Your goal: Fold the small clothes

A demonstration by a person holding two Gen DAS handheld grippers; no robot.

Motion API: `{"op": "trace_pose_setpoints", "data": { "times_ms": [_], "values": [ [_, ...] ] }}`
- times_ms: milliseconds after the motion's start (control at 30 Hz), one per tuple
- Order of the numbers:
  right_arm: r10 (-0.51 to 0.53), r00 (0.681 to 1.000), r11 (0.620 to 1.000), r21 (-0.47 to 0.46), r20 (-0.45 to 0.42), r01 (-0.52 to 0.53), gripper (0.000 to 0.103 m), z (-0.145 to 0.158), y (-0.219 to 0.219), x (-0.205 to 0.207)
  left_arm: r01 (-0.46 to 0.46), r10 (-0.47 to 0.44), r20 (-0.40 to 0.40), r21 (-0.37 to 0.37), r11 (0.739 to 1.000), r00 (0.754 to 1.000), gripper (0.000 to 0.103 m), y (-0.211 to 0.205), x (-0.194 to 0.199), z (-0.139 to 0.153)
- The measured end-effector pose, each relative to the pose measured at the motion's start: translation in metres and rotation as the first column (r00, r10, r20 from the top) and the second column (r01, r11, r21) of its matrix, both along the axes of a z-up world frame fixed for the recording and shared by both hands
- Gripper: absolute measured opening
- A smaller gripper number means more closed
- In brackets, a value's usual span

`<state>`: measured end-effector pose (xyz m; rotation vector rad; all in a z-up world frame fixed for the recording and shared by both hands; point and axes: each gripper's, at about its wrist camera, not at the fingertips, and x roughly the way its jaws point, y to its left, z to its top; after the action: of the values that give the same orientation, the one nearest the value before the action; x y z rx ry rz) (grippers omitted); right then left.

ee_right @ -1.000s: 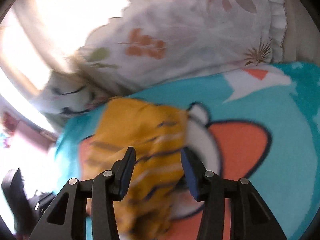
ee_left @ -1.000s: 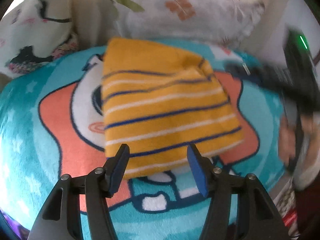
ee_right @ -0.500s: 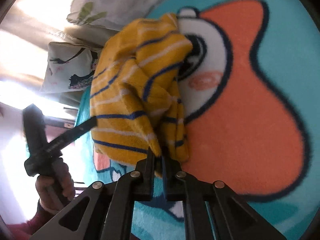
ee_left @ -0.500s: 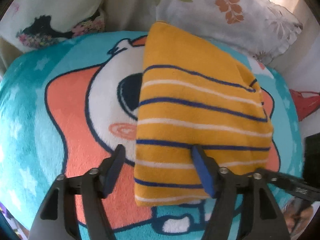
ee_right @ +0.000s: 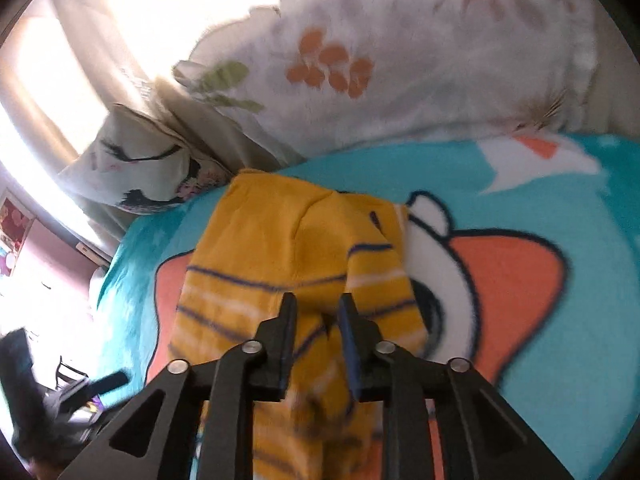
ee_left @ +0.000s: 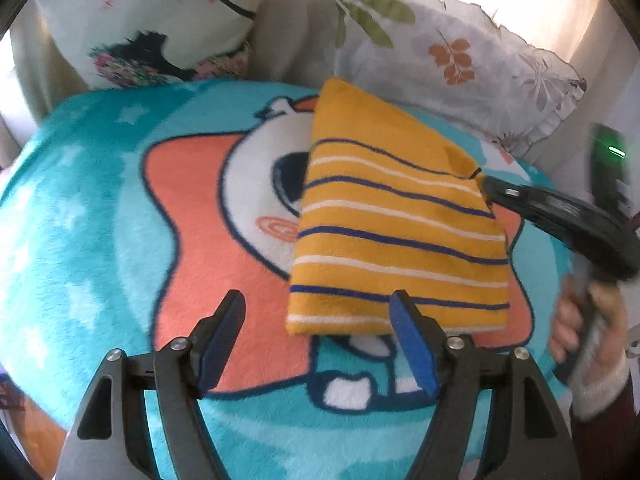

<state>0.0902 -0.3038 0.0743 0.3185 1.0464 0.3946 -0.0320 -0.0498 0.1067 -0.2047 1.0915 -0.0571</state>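
Note:
A yellow garment with blue and white stripes (ee_left: 396,220) lies folded on the teal cartoon blanket (ee_left: 80,240). My left gripper (ee_left: 316,332) is open and empty, hovering just before the garment's near edge. My right gripper (ee_right: 317,308) has its jaws partly apart over the garment (ee_right: 280,248), with striped cloth showing in the narrow gap; whether they still pinch it is unclear. In the left wrist view the right gripper (ee_left: 488,188) reaches the garment's right edge, with the person's hand behind it.
A floral pillow (ee_left: 460,56) and a cartoon-face pillow (ee_left: 160,28) stand behind the blanket. Bright curtains (ee_right: 60,80) lie beyond. The blanket's edge drops off at the left (ee_right: 116,264).
My right gripper was shut on the garment's edge half a second ago; its jaws now stand slightly apart and it has swung up. The left gripper shifted left, still open.

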Motion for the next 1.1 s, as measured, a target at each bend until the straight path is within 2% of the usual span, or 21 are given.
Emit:
{"op": "trace_pose_setpoints", "data": {
  "times_ms": [100,133,233,333,367,433,500,633,667,733,800,833,900,967,1000,1067,1100],
  "values": [
    [-0.020,0.997,0.999,-0.051,-0.079,0.016,0.032,-0.028,0.009,0.024,-0.038,0.037,0.021,0.060,0.997,0.999,0.074,0.008,-0.010,0.011],
    [-0.036,0.997,0.997,-0.066,-0.072,0.031,0.039,-0.031,0.008,0.027,-0.048,0.046,0.026,0.069,0.996,0.999,0.074,0.011,-0.011,0.013],
    [-0.028,0.997,0.999,-0.041,-0.079,0.025,0.040,-0.032,0.005,0.029,-0.083,0.077,0.057,0.100,0.992,0.995,0.074,0.024,-0.025,0.024],
    [-0.017,0.999,0.998,-0.058,-0.037,0.014,0.041,-0.018,0.001,0.020,-0.083,0.070,0.097,0.136,0.987,0.993,0.075,0.028,-0.031,0.033],
    [-0.022,1.000,0.997,-0.073,-0.014,0.021,0.042,-0.010,0.000,0.014,-0.076,0.061,0.108,0.145,0.986,0.992,0.075,0.028,-0.032,0.034],
    [-0.039,0.998,0.991,-0.126,0.055,0.046,0.052,0.010,-0.001,-0.002,-0.066,0.046,0.132,0.154,0.986,0.990,0.077,0.030,-0.032,0.037],
    [-0.052,0.990,0.982,-0.173,0.129,0.074,0.056,0.031,-0.002,-0.021,-0.063,0.036,0.168,0.160,0.985,0.985,0.081,0.032,-0.030,0.043],
    [-0.087,0.950,0.935,-0.304,0.299,0.181,0.067,0.074,0.001,-0.072,-0.031,-0.004,0.257,0.132,0.991,0.966,0.081,0.039,-0.027,0.058],
    [-0.103,0.930,0.912,-0.339,0.352,0.229,0.071,0.084,0.005,-0.086,-0.019,-0.018,0.283,0.128,0.992,0.959,0.081,0.042,-0.029,0.063],
    [-0.154,0.862,0.851,-0.378,0.483,0.364,0.090,0.103,0.013,-0.119,-0.011,-0.030,0.329,0.122,0.992,0.944,0.082,0.049,-0.034,0.073],
    [-0.186,0.802,0.841,-0.331,0.567,0.429,0.098,0.111,0.022,-0.145,-0.020,-0.031,0.394,0.126,0.992,0.919,0.090,0.059,-0.043,0.084],
    [-0.194,0.801,0.849,-0.313,0.566,0.426,0.098,0.110,0.024,-0.150,-0.030,-0.029,0.425,0.132,0.991,0.905,0.092,0.063,-0.047,0.090],
    [-0.231,0.851,0.855,-0.319,0.472,0.409,0.098,0.101,0.034,-0.150,-0.056,-0.024,0.496,0.146,0.988,0.868,0.098,0.074,-0.056,0.100],
    [-0.264,0.874,0.854,-0.323,0.407,0.408,0.096,0.096,0.042,-0.151,-0.076,-0.018,0.551,0.148,0.986,0.834,0.103,0.088,-0.065,0.109],
    [-0.280,0.876,0.856,-0.311,0.394,0.413,0.096,0.095,0.049,-0.155,-0.081,-0.016,0.569,0.144,0.986,0.822,0.103,0.093,-0.069,0.111],
    [-0.283,0.863,0.845,-0.317,0.420,0.431,0.096,0.101,0.064,-0.166,-0.081,-0.016,0.587,0.138,0.987,0.810,0.103,0.105,-0.076,0.114],
    [-0.273,0.838,0.820,-0.341,0.472,0.459,0.096,0.108,0.077,-0.175,-0.073,-0.019,0.585,0.133,0.988,0.811,0.103,0.110,-0.078,0.114]
  ]
}}
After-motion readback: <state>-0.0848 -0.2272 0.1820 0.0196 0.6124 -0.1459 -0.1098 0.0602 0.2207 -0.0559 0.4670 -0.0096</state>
